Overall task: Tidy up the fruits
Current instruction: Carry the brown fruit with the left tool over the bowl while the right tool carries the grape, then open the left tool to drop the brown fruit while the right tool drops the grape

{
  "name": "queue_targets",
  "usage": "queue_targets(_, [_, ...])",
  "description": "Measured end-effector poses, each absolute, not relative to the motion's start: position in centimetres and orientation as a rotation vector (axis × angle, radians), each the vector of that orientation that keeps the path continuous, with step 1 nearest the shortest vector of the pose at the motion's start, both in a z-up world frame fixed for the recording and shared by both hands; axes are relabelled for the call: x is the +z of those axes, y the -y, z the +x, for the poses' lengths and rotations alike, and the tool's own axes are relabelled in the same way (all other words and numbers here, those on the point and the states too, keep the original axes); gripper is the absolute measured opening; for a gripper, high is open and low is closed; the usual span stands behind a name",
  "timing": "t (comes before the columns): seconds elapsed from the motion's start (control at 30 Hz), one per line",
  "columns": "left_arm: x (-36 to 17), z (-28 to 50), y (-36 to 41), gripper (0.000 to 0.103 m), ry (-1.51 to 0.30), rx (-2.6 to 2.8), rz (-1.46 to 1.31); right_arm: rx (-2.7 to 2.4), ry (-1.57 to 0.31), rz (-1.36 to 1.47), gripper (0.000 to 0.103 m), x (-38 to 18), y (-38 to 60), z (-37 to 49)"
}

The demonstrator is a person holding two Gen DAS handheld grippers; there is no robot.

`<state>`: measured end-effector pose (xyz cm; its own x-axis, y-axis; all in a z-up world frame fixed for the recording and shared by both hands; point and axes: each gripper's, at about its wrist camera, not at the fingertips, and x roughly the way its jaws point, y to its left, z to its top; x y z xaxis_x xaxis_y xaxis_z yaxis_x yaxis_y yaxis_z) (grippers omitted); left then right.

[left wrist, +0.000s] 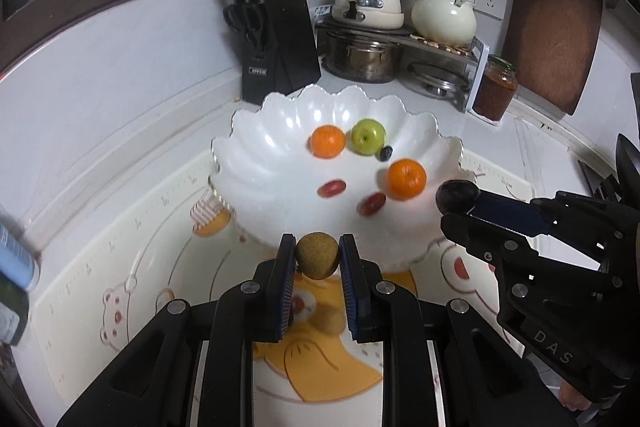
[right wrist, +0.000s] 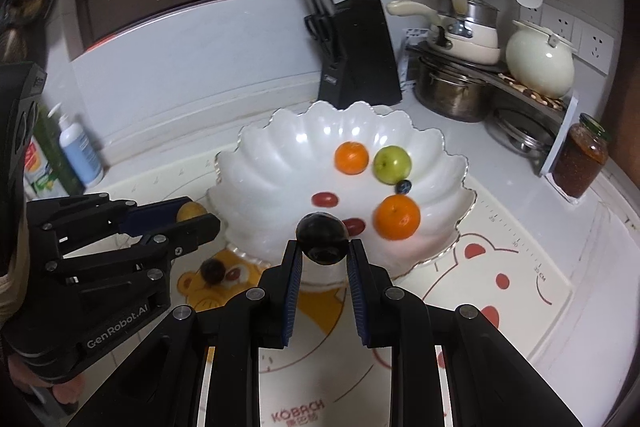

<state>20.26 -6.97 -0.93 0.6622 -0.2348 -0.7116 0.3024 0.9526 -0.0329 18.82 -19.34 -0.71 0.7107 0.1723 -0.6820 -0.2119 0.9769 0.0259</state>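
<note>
A scalloped bowl [left wrist: 256,163] stands on a printed mat [left wrist: 120,267] on the counter [right wrist: 248,83]. In the bowl lie two oranges: the far orange [left wrist: 328,141] just left of an apple [left wrist: 368,136], the near orange [left wrist: 406,179] toward the bowl's right side. A blueberry [left wrist: 385,153] sits between the apple and the near orange. Two grape tomatoes [left wrist: 331,188] lie nearer the front. Before the bowl's near rim the left gripper [left wrist: 318,247] holds a round fruit [left wrist: 318,255] above the mat; to its right the right gripper [right wrist: 322,247] holds a plum [right wrist: 322,237] over the rim. Behind the bowl stands a knife block [left wrist: 280,43], and right of it a rack of pots [left wrist: 368,59], then a jar [left wrist: 495,91]. Another small fruit [right wrist: 212,271] lies on the mat left of the bowl's foot.
</note>
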Motion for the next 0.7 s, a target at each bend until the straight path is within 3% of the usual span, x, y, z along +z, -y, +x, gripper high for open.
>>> queue_targets(0.57, [-3.8, 26.1, 7.9, 0.023, -0.839, -0.319, 0.114, 0.146, -0.827, -0.027, 0.025, -3.5, 20.2, 23.4])
queue_targets(0.67, [-4.2, 26.3, 7.9, 0.034, -0.848, -0.317, 0.116, 0.140, -0.835, -0.033, 0.025, -3.8, 20.1, 23.6])
queue_targets(0.7, [-4.3, 26.3, 7.8, 0.043, -0.848, -0.315, 0.116, 0.140, -0.836, -0.033, 0.025, -3.8, 20.1, 23.7])
